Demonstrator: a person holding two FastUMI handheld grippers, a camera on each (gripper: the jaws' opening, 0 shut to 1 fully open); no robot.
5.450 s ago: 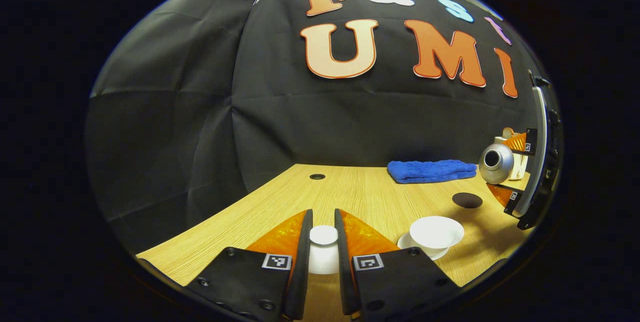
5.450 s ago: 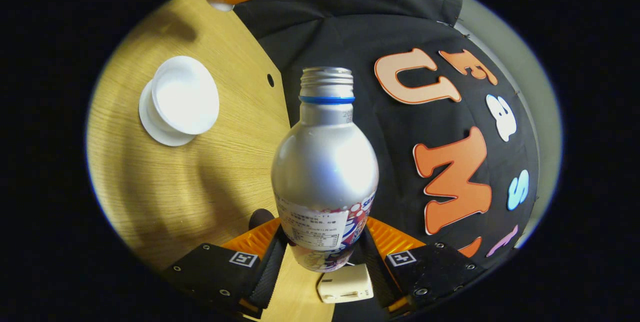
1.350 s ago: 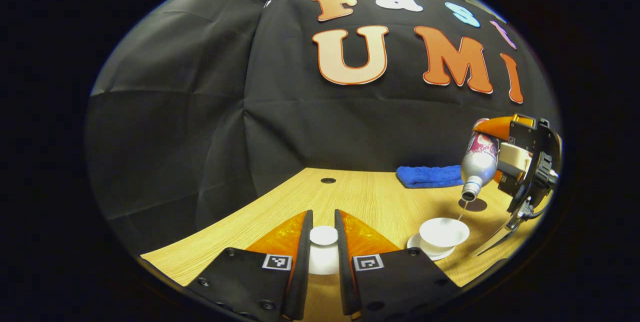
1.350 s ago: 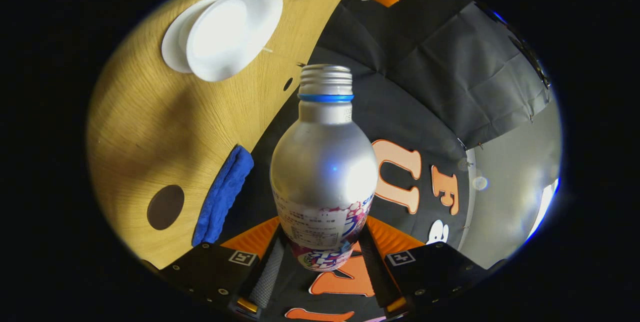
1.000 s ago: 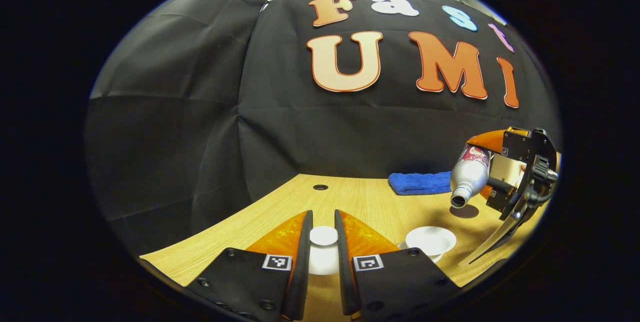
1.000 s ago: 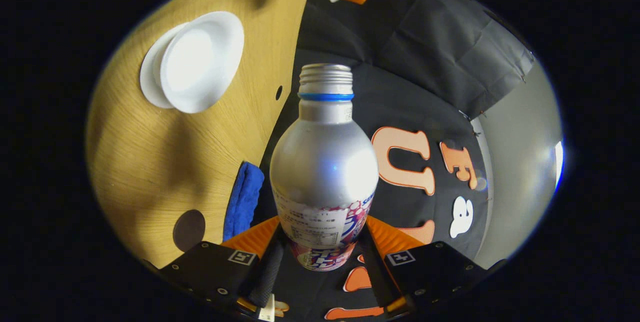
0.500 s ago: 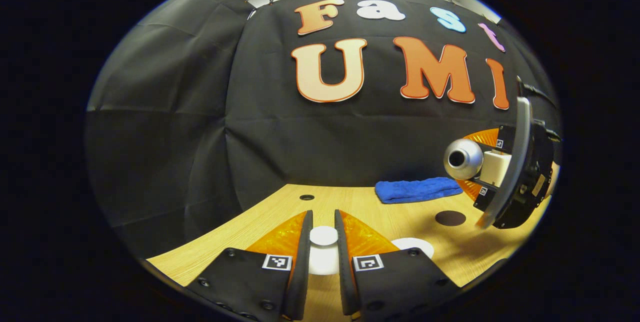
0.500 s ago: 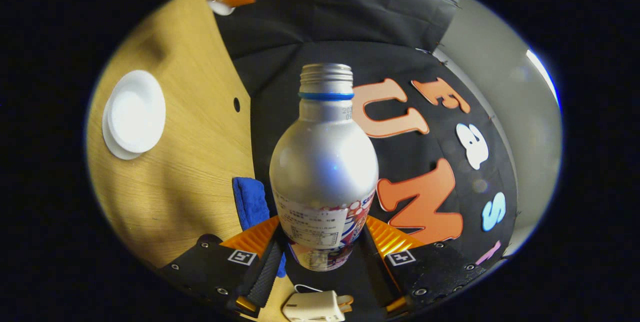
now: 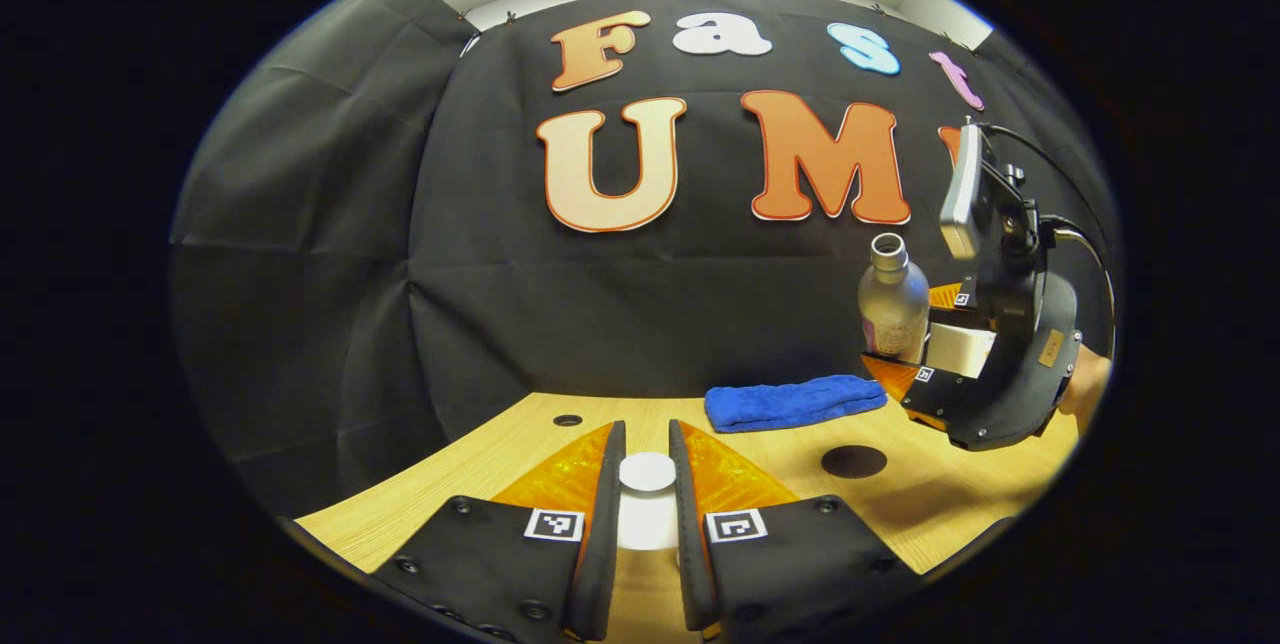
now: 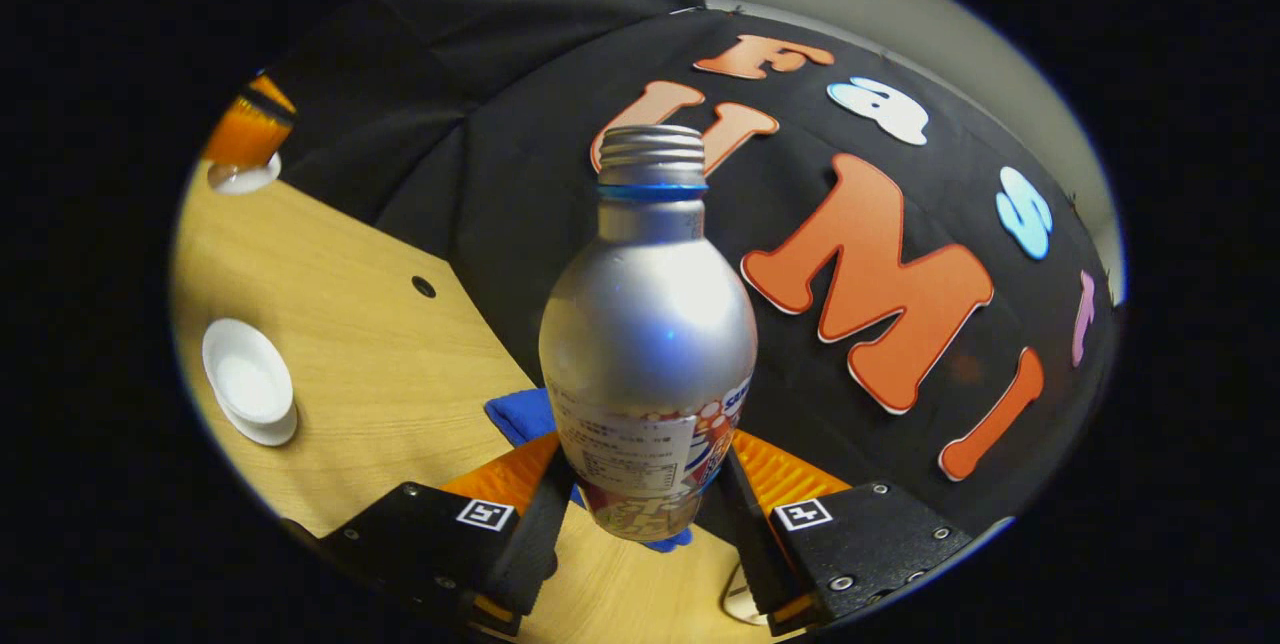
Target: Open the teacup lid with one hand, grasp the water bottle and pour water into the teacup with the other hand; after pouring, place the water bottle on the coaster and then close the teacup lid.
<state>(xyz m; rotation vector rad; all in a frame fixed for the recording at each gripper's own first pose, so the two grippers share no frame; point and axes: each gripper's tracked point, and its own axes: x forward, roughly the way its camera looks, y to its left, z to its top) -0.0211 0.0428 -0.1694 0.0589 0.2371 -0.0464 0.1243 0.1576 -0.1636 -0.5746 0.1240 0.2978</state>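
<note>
My left gripper point(image 9: 647, 439) is shut on the knob of the white teacup lid point(image 9: 647, 473), held a little above the wooden table point(image 9: 760, 449). My right gripper point(image 10: 647, 464) is shut on the lower body of the silver water bottle point(image 10: 648, 324), which has no cap. In the left gripper view the bottle point(image 9: 892, 302) stands upright in the air, above and just right of the dark round coaster point(image 9: 853, 461). The open white teacup point(image 10: 247, 382) sits on its saucer at the left in the right gripper view, apart from the bottle.
A folded blue towel point(image 9: 795, 402) lies at the back of the table by the black cloth wall. A small round hole point(image 9: 567, 420) is in the tabletop at the back left. A hand point(image 9: 1085, 389) holds the right gripper at the right edge.
The bottle has swung from tipped over the teacup back to upright, and the right gripper has drawn away toward the coaster. The left gripper keeps the lid; the teacup has slid behind its fingers.
</note>
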